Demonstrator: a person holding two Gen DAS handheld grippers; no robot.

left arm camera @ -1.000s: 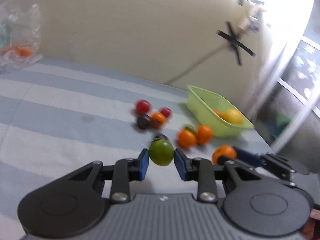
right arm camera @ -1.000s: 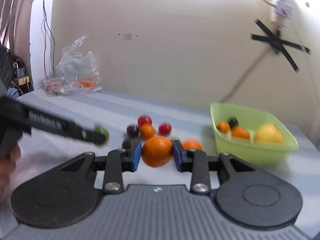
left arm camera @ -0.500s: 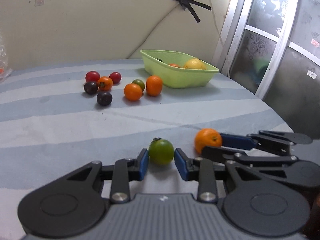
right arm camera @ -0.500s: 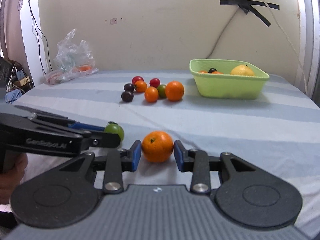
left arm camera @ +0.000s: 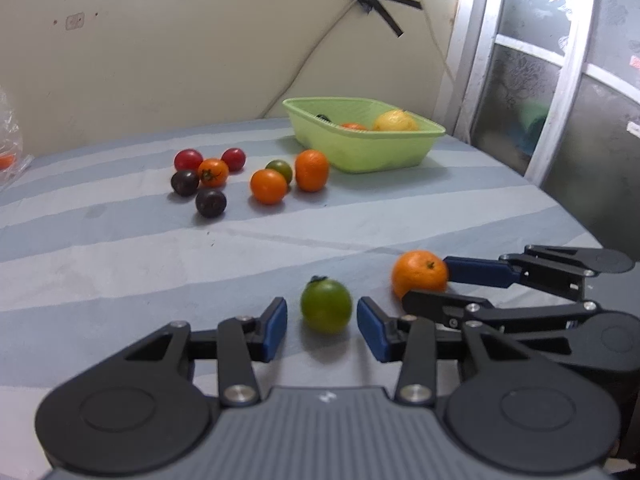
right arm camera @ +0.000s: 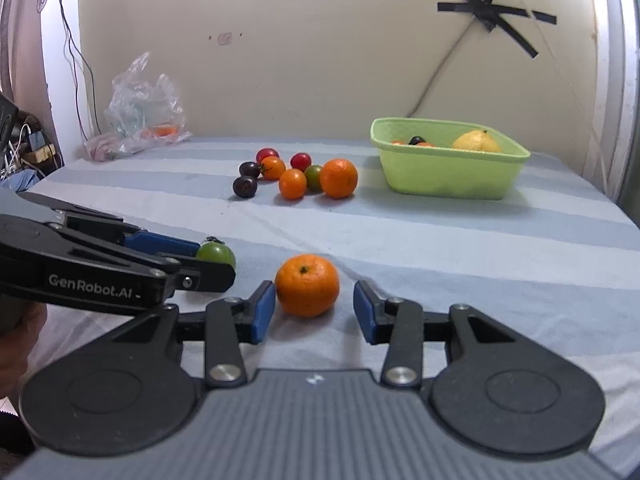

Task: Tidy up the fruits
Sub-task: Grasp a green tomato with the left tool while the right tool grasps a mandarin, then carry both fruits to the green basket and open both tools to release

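Note:
My left gripper (left arm camera: 322,326) is open around a green tomato (left arm camera: 326,306) that lies on the striped cloth, with gaps on both sides. My right gripper (right arm camera: 314,312) is open around an orange mandarin (right arm camera: 307,285) resting on the cloth; it also shows in the left wrist view (left arm camera: 419,274). The green tomato shows in the right wrist view (right arm camera: 216,254) beside the left gripper's fingers (right arm camera: 160,242). A light green basket (left arm camera: 364,136) at the back right holds a yellow fruit (left arm camera: 395,121) and small fruits.
A cluster of red, dark, orange and green fruits (left arm camera: 248,176) lies mid-table, left of the basket. A clear plastic bag (right arm camera: 140,112) sits at the back left by the wall. A glass door frame (left arm camera: 560,92) stands at the right past the table's edge.
Both grippers came down and back toward the near table edge with their fruits, then opened. The green tomato and the mandarin now rest on the cloth between the spread fingers.

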